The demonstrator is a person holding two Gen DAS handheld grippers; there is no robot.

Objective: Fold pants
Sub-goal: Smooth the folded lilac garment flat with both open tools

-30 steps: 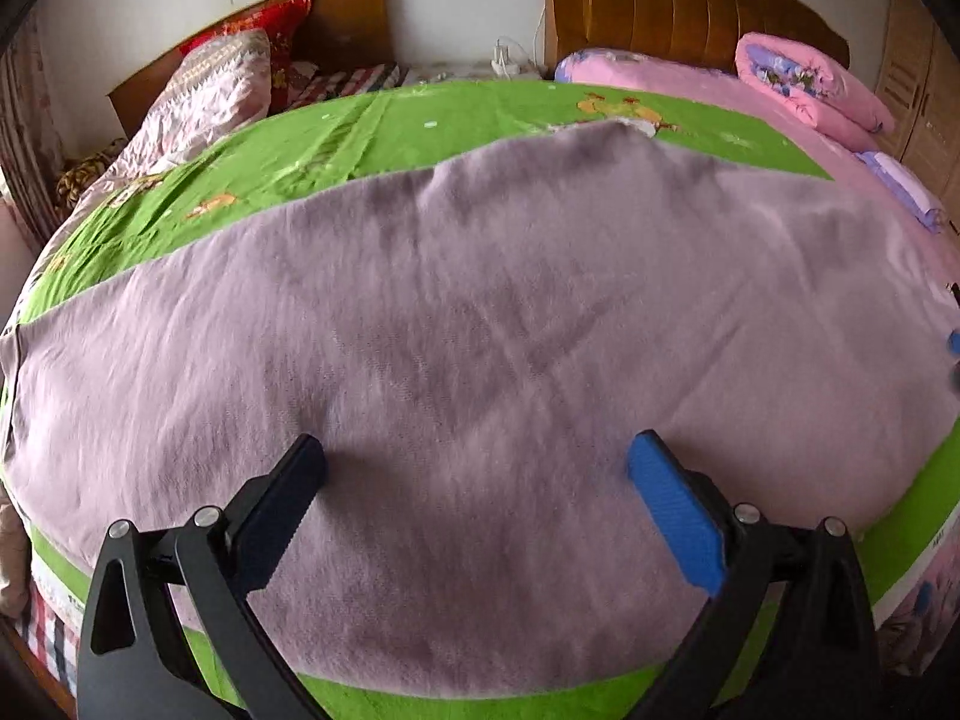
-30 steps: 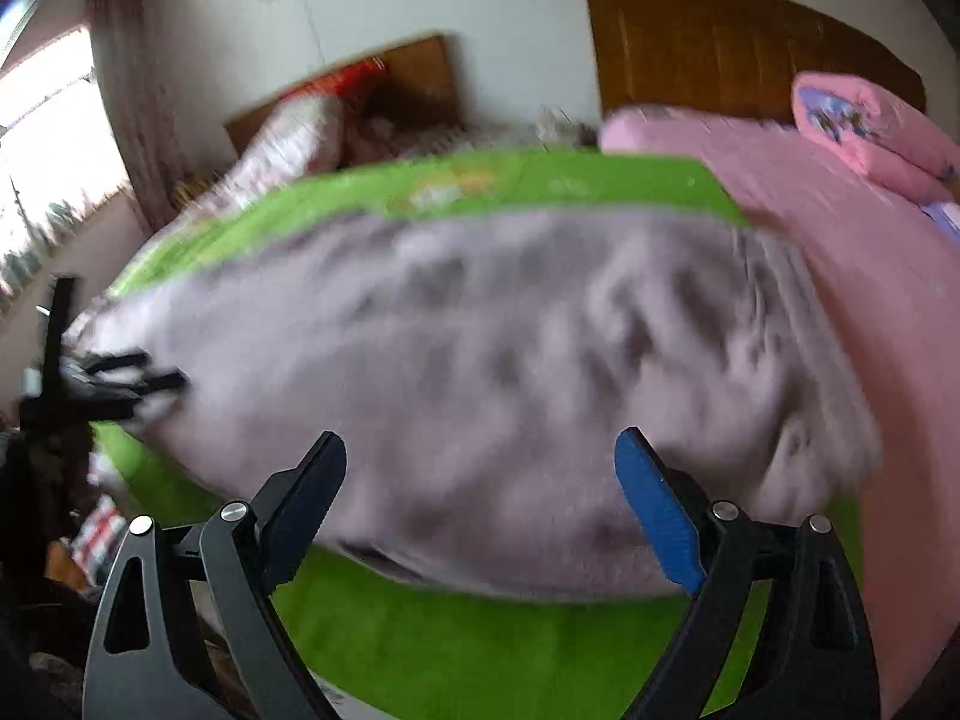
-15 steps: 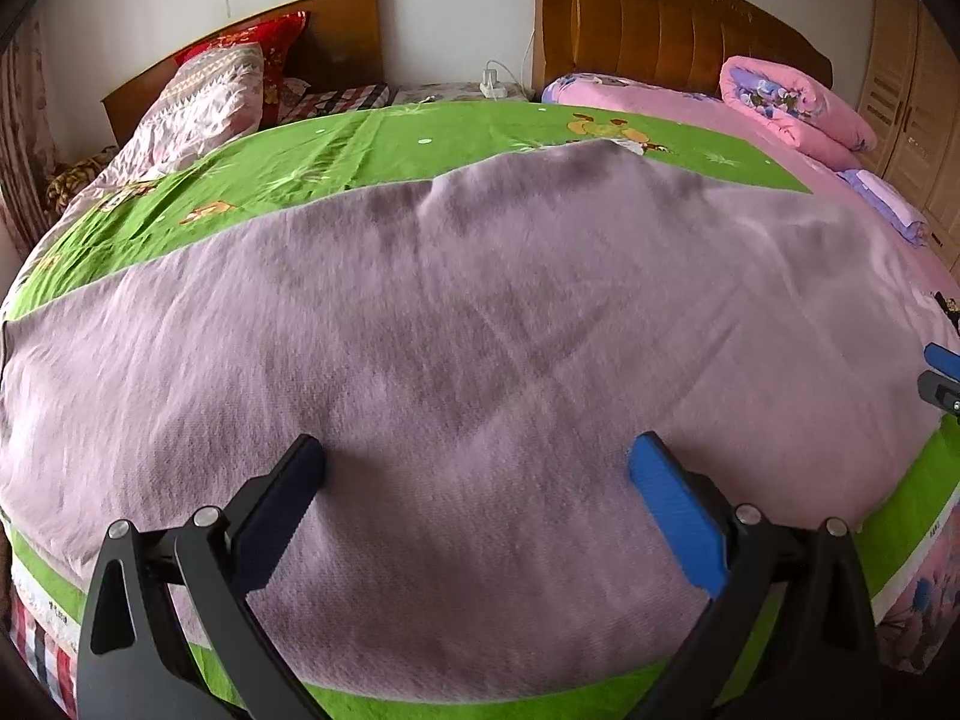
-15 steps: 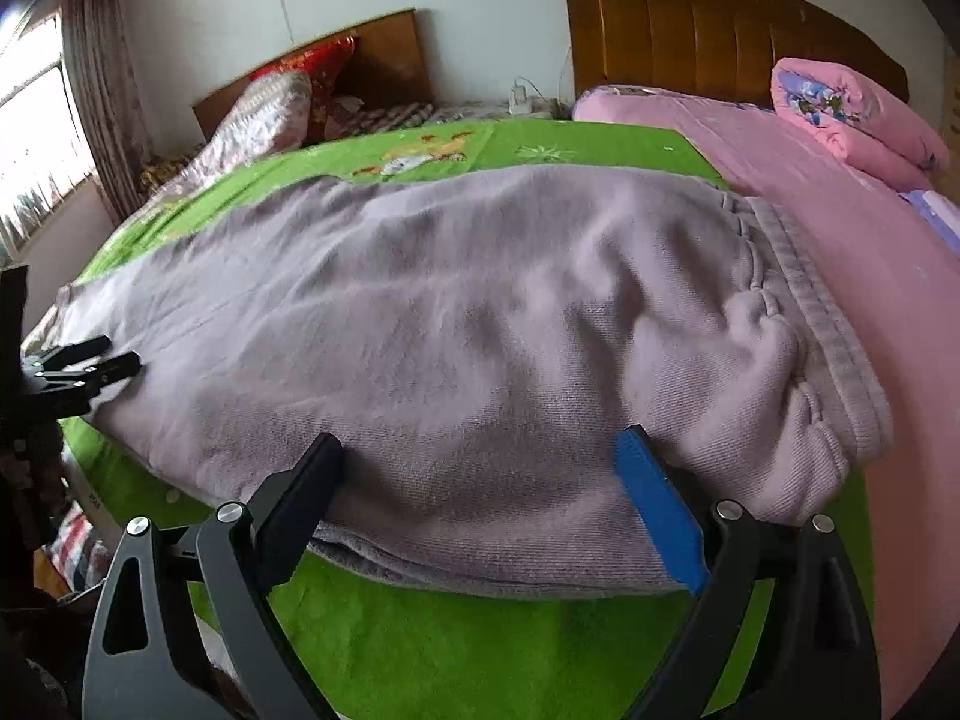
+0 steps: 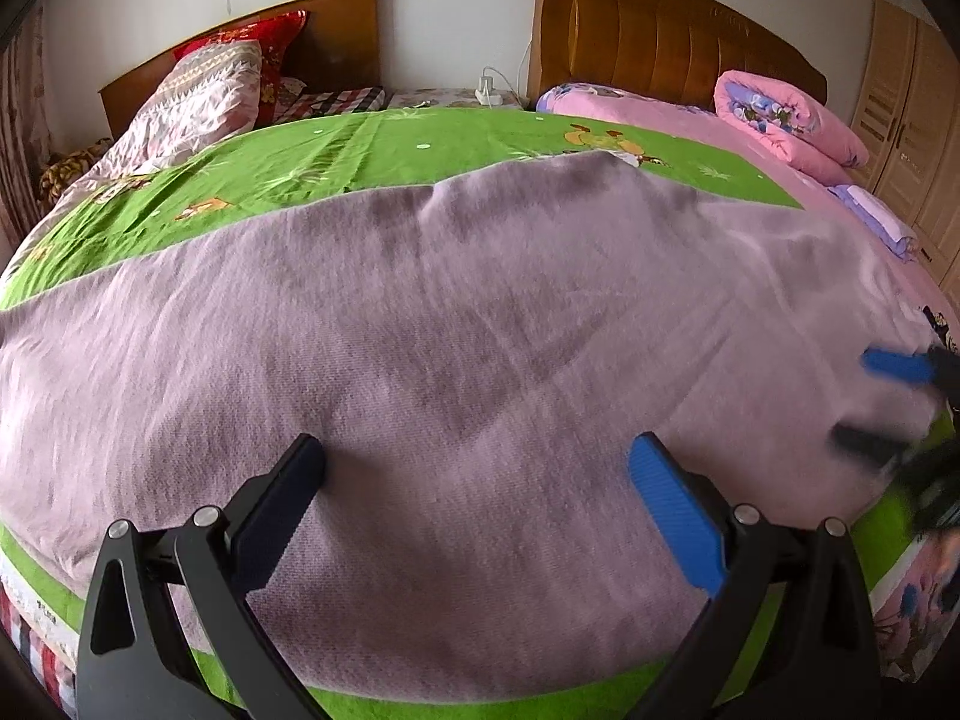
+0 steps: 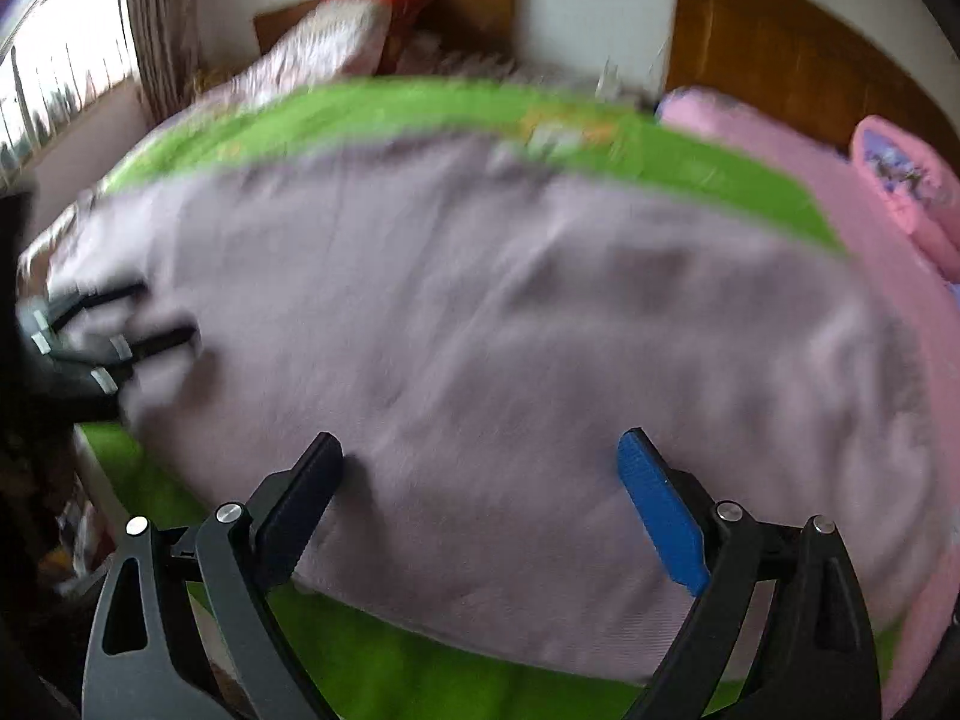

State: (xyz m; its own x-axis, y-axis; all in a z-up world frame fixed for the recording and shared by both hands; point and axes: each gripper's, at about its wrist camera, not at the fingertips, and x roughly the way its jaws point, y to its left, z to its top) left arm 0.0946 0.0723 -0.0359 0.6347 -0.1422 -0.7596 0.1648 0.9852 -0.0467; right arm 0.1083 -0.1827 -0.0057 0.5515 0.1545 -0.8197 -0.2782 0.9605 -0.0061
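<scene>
The lilac pants (image 5: 456, 330) lie spread flat across the green bedsheet (image 5: 372, 150), and also fill the blurred right wrist view (image 6: 510, 360). My left gripper (image 5: 474, 456) is open and empty, hovering just above the pants near the bed's front edge. My right gripper (image 6: 480, 450) is open and empty over the pants' other end. It shows blurred at the right edge of the left wrist view (image 5: 888, 402). The left gripper appears at the left of the right wrist view (image 6: 138, 312).
A pink quilt (image 5: 780, 120) and pink sheet (image 5: 660, 114) lie at the far right. Patterned pillows (image 5: 198, 96) sit at the far left by wooden headboards (image 5: 660, 42). A wardrobe (image 5: 906, 120) stands at the right. The bed's front edge (image 5: 420, 702) is just below.
The right gripper has moved in over the pants and its view is blurred by motion. The left gripper has shifted slightly over the fabric. Both stay open.
</scene>
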